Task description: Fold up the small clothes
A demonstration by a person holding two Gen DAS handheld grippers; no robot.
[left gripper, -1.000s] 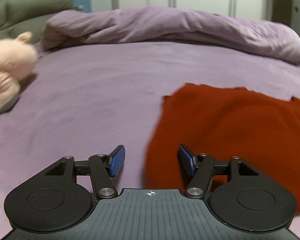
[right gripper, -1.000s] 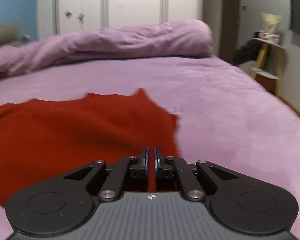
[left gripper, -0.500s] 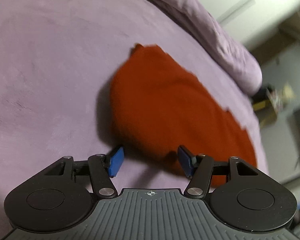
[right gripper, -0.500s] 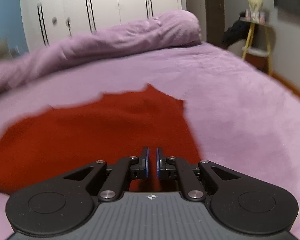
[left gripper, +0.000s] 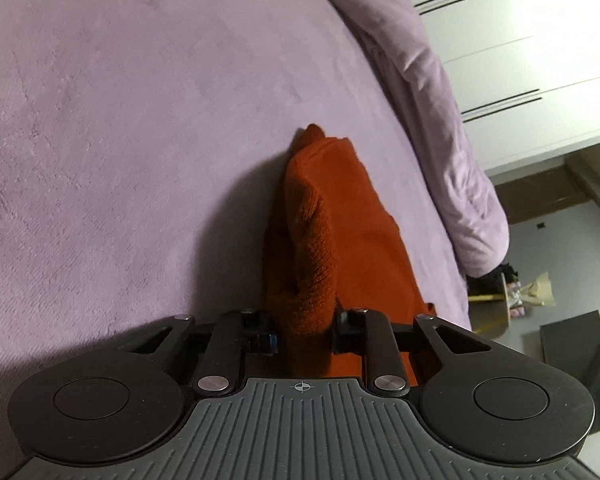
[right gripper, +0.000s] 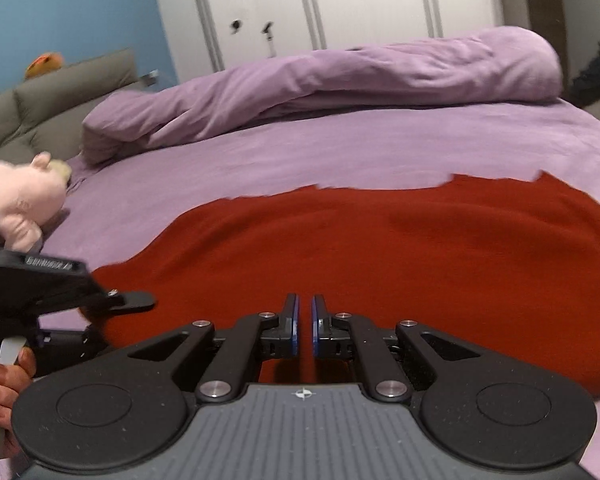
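Left hand-held gripper (left gripper: 303,330) clamps a bunched edge of the red garment (left gripper: 332,220), lifting a ridge off the bed (left gripper: 120,120). Right hand-held gripper (right gripper: 305,330), fingers nearly together, holding nothing, hovers over the garment spread flat; beyond it, the duvet (right gripper: 320,80).

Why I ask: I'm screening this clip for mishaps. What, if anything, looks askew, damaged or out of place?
Nothing damaged. The red knit garment lies on the bed with a ragged, uneven far edge, and the left gripper has one end bunched between its fingers.
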